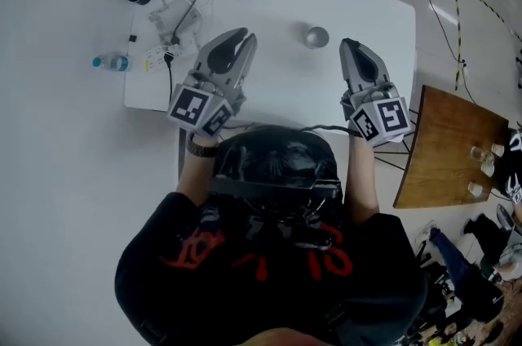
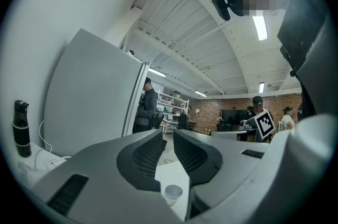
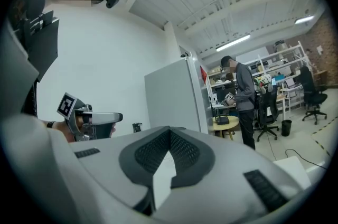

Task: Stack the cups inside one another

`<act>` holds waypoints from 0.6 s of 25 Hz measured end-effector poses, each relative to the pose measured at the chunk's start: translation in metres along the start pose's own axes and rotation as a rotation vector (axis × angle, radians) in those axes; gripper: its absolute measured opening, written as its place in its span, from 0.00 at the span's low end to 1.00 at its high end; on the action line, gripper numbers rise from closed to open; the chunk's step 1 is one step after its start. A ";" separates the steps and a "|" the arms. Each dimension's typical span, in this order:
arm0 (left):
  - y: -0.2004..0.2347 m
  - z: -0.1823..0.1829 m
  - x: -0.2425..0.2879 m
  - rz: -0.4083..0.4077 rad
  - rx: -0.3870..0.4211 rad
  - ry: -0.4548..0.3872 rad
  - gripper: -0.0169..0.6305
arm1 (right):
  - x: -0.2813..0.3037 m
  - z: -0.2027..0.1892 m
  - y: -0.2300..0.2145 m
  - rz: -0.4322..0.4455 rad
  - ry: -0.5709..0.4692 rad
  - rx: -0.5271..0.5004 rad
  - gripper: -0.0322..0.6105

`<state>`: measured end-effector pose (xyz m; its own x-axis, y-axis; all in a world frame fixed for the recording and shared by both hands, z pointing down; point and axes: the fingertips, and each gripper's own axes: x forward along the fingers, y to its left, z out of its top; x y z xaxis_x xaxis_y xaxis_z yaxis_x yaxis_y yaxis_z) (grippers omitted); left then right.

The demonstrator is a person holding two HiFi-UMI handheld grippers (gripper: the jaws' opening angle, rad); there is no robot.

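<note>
Dark headgear and the person's shoulders hide the near edge of the white table. Left gripper and right gripper are both closed on nothing, flanking a grey cup on bare tabletop; whether others nest inside it is unclear. Cables crowd only the table's left corner.
</note>
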<state>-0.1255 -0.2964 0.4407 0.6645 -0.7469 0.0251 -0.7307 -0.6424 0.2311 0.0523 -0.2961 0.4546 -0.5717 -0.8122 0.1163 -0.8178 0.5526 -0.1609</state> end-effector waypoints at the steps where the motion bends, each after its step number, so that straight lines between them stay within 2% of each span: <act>1: 0.002 -0.001 0.000 0.001 -0.002 0.000 0.14 | 0.001 0.000 0.000 -0.002 0.000 0.001 0.06; 9: -0.007 -0.007 0.001 -0.001 -0.006 0.001 0.14 | -0.004 -0.006 -0.004 -0.002 0.002 0.018 0.06; 15: -0.003 -0.003 -0.010 0.033 0.003 0.003 0.14 | 0.001 -0.002 -0.001 0.009 0.002 0.014 0.06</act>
<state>-0.1300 -0.2865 0.4424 0.6402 -0.7674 0.0357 -0.7530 -0.6176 0.2271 0.0521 -0.2971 0.4573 -0.5790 -0.8069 0.1172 -0.8117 0.5569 -0.1759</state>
